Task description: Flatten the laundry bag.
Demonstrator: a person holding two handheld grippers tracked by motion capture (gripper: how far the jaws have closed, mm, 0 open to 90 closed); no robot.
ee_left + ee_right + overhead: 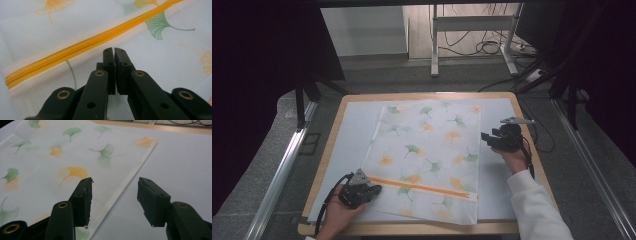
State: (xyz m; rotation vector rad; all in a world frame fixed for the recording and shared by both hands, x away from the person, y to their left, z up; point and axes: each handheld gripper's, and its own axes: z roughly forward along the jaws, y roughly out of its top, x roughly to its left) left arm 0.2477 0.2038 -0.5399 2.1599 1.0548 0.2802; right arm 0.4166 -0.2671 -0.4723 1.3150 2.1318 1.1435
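While the leaf-printed mesh bag (427, 155) lies flat on the table (422, 96), the left gripper (373, 190) sits with jaws pressed together just beside the orange zipper (422, 187), and the right gripper (488, 138) hovers with jaws spread over the bag's right edge, gripping nothing.

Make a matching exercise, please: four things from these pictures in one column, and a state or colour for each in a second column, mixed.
1. left claw
2. right claw
3. zipper
4. mesh bag

a. orange, closed
b. jaws apart, nothing between them
c. flat on the table, leaf print
d. jaws together, beside the zipper

Pairs: 1-d, 2-b, 3-a, 4-c
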